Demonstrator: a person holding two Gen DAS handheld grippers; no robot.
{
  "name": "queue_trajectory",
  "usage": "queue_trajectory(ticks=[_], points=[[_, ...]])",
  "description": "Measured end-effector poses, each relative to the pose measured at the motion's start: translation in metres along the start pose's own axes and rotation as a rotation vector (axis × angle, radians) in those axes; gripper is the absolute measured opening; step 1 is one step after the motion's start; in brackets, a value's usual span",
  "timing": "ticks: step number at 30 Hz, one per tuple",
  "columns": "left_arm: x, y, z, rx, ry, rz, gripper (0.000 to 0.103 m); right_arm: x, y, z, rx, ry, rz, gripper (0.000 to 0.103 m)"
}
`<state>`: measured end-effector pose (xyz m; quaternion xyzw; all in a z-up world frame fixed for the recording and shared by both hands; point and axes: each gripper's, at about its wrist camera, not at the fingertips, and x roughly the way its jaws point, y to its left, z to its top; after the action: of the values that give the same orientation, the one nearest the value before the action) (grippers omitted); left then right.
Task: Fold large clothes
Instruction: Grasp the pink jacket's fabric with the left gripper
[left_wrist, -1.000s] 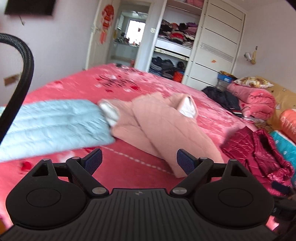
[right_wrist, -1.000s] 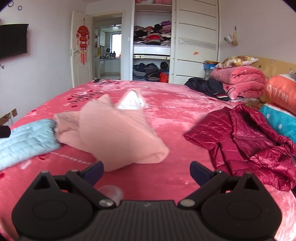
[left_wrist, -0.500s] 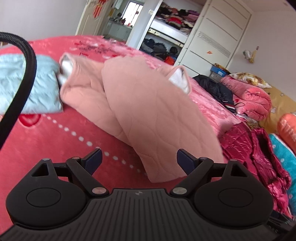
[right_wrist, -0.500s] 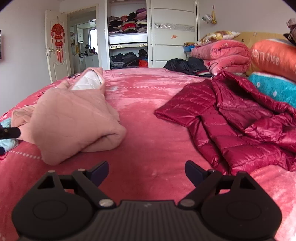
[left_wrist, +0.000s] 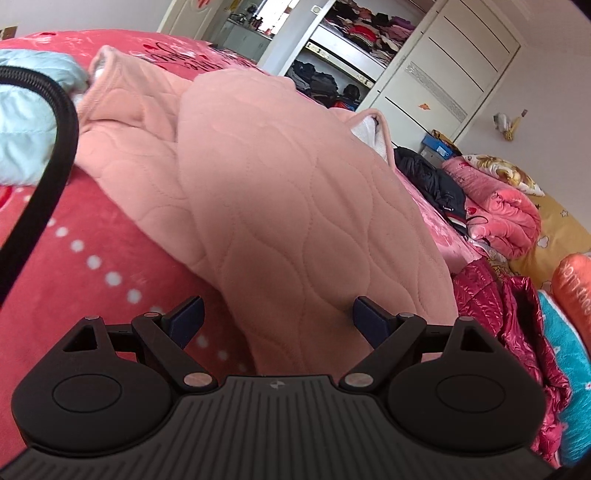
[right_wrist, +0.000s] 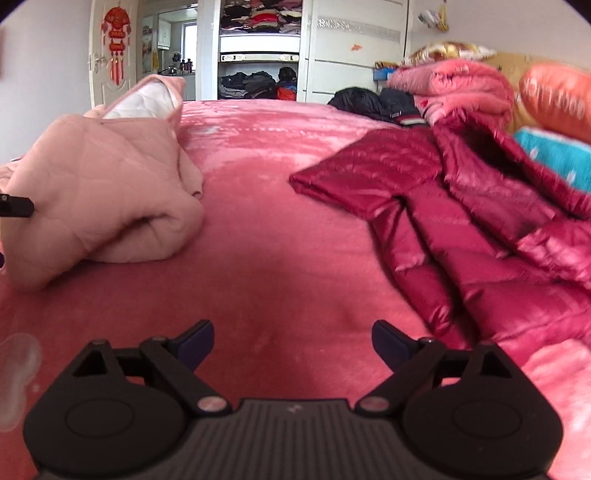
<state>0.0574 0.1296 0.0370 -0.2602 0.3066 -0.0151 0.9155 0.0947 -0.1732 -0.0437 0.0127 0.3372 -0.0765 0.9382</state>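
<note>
A folded pink quilted garment (left_wrist: 266, 192) lies on the red bed; it also shows at the left of the right wrist view (right_wrist: 99, 184). My left gripper (left_wrist: 277, 317) is open, its jaws either side of the garment's near edge. A dark red puffer jacket (right_wrist: 480, 229) lies crumpled on the right of the bed, also in the left wrist view (left_wrist: 517, 325). My right gripper (right_wrist: 291, 343) is open and empty over bare bedspread between the two garments.
A folded light blue jacket (left_wrist: 26, 122) lies at far left behind a black cable (left_wrist: 48, 166). Folded quilts (right_wrist: 454, 85), an orange pillow (right_wrist: 557, 99) and a black garment (right_wrist: 369, 101) sit at the bed's far right. An open wardrobe (right_wrist: 258, 48) stands behind.
My left gripper has closed in on the pink garment until its near edge sits between the jaws. My right gripper has swung right toward the dark red jacket.
</note>
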Motion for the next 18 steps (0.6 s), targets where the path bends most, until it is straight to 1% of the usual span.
queue_trajectory(ticks=[1,3,4,5,6,7,8,10,11,13,16,18], points=[[0.001,-0.002,0.001,0.012,-0.003,0.000,0.103,0.004,-0.001,-0.001,-0.001,0.004,-0.006,0.093],[0.002,-0.006,0.000,0.027,-0.004,0.001,0.103,0.010,-0.003,-0.002,0.013,-0.003,-0.007,0.099],[0.001,-0.007,0.001,0.029,-0.004,-0.002,0.098,0.013,-0.004,-0.003,0.023,-0.002,-0.005,0.100],[0.001,-0.009,0.001,0.030,-0.002,-0.002,0.095,0.014,-0.005,-0.003,0.030,0.003,-0.003,0.102],[0.001,-0.009,0.000,0.032,-0.003,0.007,0.086,0.015,-0.006,-0.004,0.036,0.008,0.002,0.102],[0.002,-0.009,0.000,0.036,-0.003,0.010,0.075,0.016,-0.006,-0.004,0.042,0.010,0.005,0.102],[-0.001,-0.010,-0.001,0.041,-0.008,0.011,0.070,0.016,-0.006,-0.005,0.044,0.010,0.006,0.102],[-0.003,-0.016,-0.001,0.064,-0.024,0.037,0.046,0.017,-0.006,-0.006,0.047,0.007,0.005,0.102],[-0.001,-0.015,0.003,0.061,-0.027,0.047,0.039,0.017,-0.005,-0.007,0.049,0.005,0.005,0.102],[-0.003,-0.015,0.007,0.037,-0.035,0.061,0.018,0.017,-0.006,-0.008,0.053,0.005,0.007,0.102],[-0.014,-0.011,0.013,0.013,-0.046,0.050,0.008,0.017,-0.008,-0.008,0.062,0.010,0.013,0.102],[-0.021,-0.011,0.013,0.022,-0.054,0.039,0.007,0.015,-0.008,-0.008,0.068,0.016,0.017,0.102]])
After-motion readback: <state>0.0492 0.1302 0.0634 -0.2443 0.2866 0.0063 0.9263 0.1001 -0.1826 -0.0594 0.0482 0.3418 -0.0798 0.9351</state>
